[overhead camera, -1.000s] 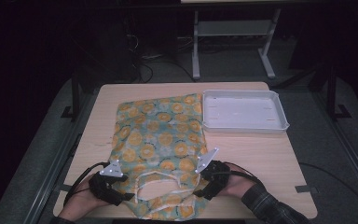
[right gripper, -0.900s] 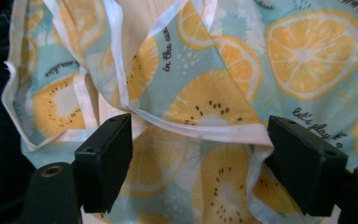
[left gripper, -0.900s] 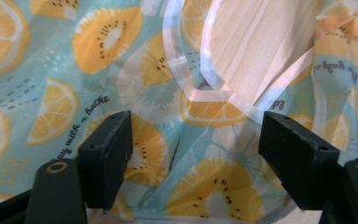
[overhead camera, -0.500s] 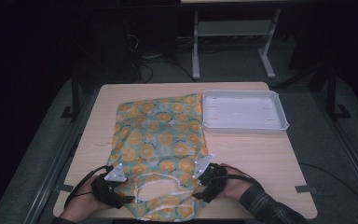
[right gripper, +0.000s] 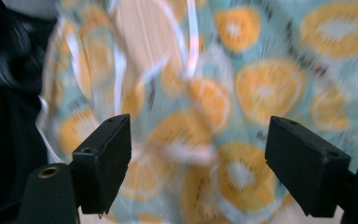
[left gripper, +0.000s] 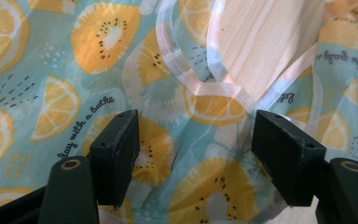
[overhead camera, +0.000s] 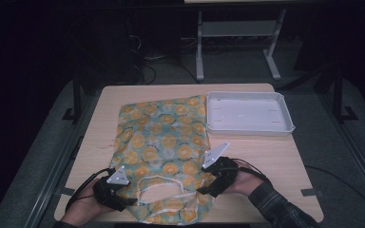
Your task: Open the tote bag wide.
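One fruit-print bag (overhead camera: 164, 156) lay flat on the desk (overhead camera: 266, 156), left of a white tray (overhead camera: 247, 113). My left gripper (left gripper: 196, 140), its jaws having just been closing, and my right gripper (right gripper: 198, 158) both stood spread over the bag's near end, pinching nothing.

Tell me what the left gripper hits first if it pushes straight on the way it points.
Most likely the fruit-print cloth: the left gripper stands open with the fabric right ahead.

Motion blur smearing fruit-print bag (right gripper: 242, 93) in right gripper view. Bag's near edge (overhead camera: 171, 219) and person's forearms running off bottom of high view.
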The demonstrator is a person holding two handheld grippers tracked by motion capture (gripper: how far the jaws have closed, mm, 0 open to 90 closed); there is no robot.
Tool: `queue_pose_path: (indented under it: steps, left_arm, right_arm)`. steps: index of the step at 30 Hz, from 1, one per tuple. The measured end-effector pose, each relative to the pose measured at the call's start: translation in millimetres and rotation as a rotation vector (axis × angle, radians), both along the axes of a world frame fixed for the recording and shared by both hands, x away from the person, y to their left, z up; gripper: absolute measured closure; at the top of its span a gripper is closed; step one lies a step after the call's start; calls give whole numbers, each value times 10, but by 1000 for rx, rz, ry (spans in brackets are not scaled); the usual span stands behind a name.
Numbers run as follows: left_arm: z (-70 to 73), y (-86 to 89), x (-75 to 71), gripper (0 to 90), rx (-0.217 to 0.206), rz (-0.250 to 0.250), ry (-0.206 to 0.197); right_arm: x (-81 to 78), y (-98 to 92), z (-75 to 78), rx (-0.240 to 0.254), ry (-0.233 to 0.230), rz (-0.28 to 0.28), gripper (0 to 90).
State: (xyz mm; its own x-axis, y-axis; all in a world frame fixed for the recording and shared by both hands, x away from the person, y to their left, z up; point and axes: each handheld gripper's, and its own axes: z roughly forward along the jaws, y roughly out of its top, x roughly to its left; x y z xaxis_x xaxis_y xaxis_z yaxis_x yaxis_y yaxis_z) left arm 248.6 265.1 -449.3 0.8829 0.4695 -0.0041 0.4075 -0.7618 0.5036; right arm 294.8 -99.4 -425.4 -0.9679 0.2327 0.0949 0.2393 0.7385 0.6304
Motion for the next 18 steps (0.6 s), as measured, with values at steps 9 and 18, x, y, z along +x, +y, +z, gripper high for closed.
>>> queue_pose_path:
  steps: [9,18]
  left_arm:
    - [3,-4,1,317,4,1,2]
    - [2,-4,-2,320,1,4,5]
  right_arm:
    - [57,151,-47,-21,-10,-5,226]
    - [-48,205,-297,-167,-42,48,284]
